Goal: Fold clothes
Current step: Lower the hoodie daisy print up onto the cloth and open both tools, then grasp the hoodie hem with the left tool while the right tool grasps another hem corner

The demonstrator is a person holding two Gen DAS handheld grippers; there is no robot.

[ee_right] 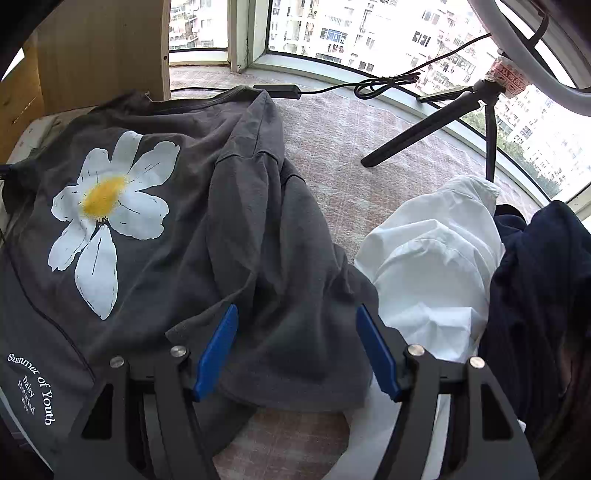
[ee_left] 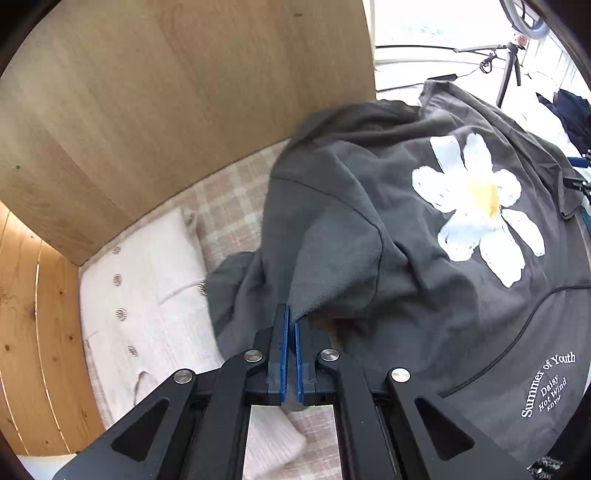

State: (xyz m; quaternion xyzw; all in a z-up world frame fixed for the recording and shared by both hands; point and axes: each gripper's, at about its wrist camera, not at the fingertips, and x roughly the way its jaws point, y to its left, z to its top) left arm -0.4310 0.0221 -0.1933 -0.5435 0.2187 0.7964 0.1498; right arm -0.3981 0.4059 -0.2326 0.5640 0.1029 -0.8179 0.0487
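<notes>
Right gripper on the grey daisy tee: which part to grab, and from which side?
Grip the grey tee's sleeve hem, coming from above. It lies as a free edge between the open right gripper's fingers. The left gripper already pinches the opposite sleeve.

A light wooden panel (ee_left: 166,110) stands upright at the far edge of the pink-and-cream checked cover (ee_left: 229,199), and pine boards (ee_left: 33,332) run along its near left side. In the right wrist view a black tripod (ee_right: 454,114) rests its legs on the cover near the curved window (ee_right: 369,33), through which apartment blocks (ee_right: 388,26) show. A black cable (ee_right: 384,83) with a coiled loop lies along the sill, joined to a slim black adapter (ee_right: 277,89).
</notes>
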